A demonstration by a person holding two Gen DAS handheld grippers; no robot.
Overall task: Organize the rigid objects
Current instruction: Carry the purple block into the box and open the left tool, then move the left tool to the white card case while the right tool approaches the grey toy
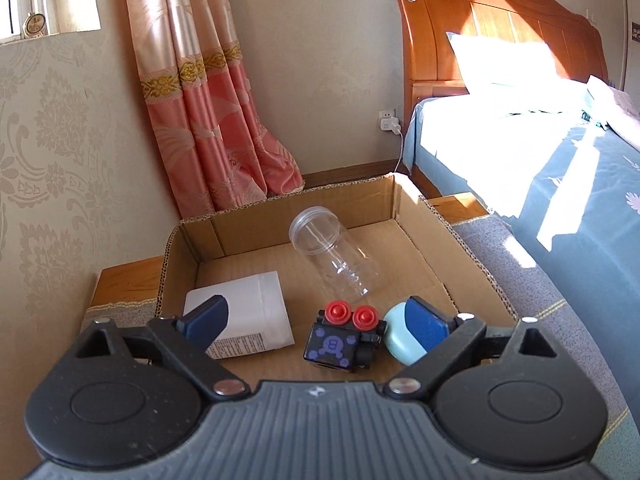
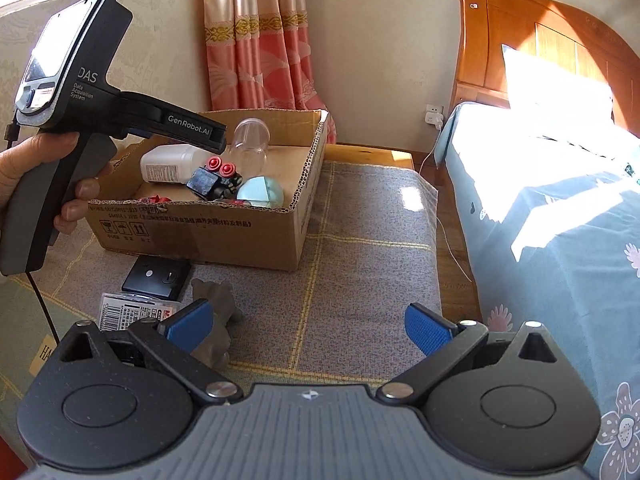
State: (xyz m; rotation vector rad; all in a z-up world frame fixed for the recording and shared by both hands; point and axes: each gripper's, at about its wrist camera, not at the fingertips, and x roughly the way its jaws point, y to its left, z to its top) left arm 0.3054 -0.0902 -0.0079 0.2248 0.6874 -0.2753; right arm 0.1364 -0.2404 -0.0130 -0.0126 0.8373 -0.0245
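A hand [image 2: 36, 184] grips the left gripper [image 1: 316, 320] by its handle, angled down over the box [image 2: 256, 236], jaws apart and empty above the white bottle [image 1: 244, 320], toy car [image 1: 344, 340] and blue ball [image 1: 400, 334]. A clear jar [image 1: 332, 256] lies farther in. To the right, the right gripper [image 2: 308, 326] tilts down over the mat [image 2: 360, 248], jaws apart and empty, a grey toy [image 2: 218, 312] by its left finger.

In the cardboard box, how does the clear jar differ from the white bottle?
The clear jar is see-through and looks empty; the white bottle is opaque. The white bottle has a printed label; the clear jar shows none. The clear jar lies farther back than the white bottle. Both lie on their sides inside the cardboard box.
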